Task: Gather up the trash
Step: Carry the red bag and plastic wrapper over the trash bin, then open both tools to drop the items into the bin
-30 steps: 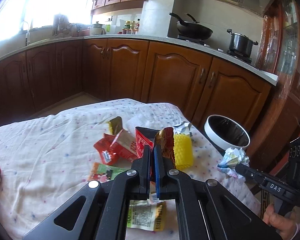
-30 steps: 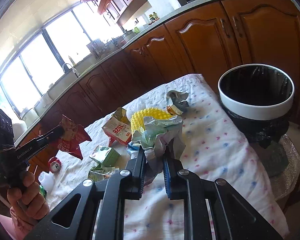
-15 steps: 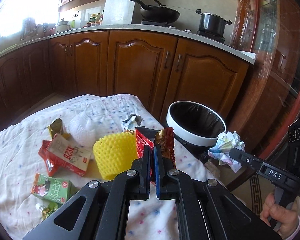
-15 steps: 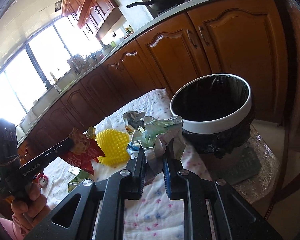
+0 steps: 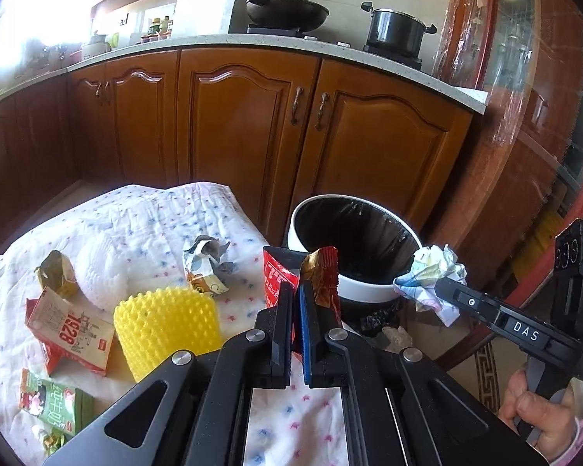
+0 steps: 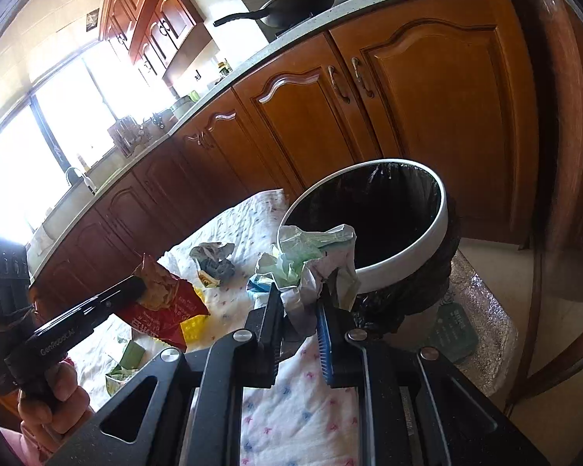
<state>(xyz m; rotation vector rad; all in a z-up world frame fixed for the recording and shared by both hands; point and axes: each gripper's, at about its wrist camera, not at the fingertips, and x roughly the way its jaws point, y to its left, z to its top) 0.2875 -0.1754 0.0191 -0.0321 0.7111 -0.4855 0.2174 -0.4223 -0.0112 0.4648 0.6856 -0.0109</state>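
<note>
- Left tongs (image 5: 296,303) are clenched on a red snack wrapper (image 5: 280,275), which stands upright between the fingers, long axis vertical, just beside the bin (image 5: 353,248) rim.
- Right tongs (image 6: 300,310) grasp a crumpled paper wad (image 6: 311,252), bunched upward, touching the bin's near rim, above the worktop (image 6: 291,407) edge.

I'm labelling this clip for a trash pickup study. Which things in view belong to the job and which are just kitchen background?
Job:
- red snack wrapper in the left gripper
- crumpled paper in the right gripper
- lined bin
- torn silver packet, 1928 carton, green packet

Background:
- wok
- pot
- cupboard doors
</note>
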